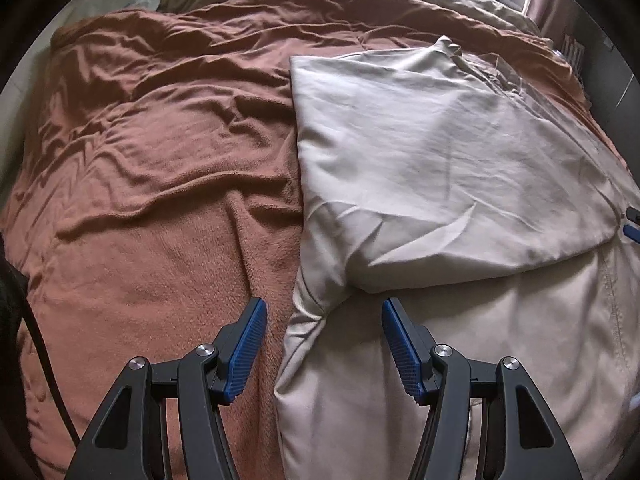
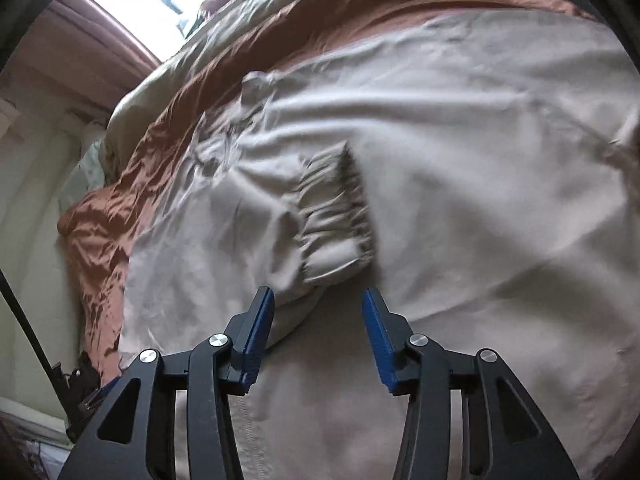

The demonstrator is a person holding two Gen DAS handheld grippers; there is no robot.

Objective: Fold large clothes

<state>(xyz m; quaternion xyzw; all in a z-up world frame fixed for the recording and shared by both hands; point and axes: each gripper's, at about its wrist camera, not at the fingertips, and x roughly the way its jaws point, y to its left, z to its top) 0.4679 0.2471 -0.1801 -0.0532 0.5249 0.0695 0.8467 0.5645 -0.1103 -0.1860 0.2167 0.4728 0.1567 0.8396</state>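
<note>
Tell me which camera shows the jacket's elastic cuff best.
The right wrist view. The gathered elastic cuff lies just ahead of the open right gripper, its ribbing plain though slightly blurred. The left wrist view shows the beige jacket folded over on the brown blanket, but no cuff.

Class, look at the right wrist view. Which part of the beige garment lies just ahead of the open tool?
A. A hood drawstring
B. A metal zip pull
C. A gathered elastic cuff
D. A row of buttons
C: the beige garment shows a ruched elastic cuff just beyond the right tool.
</note>
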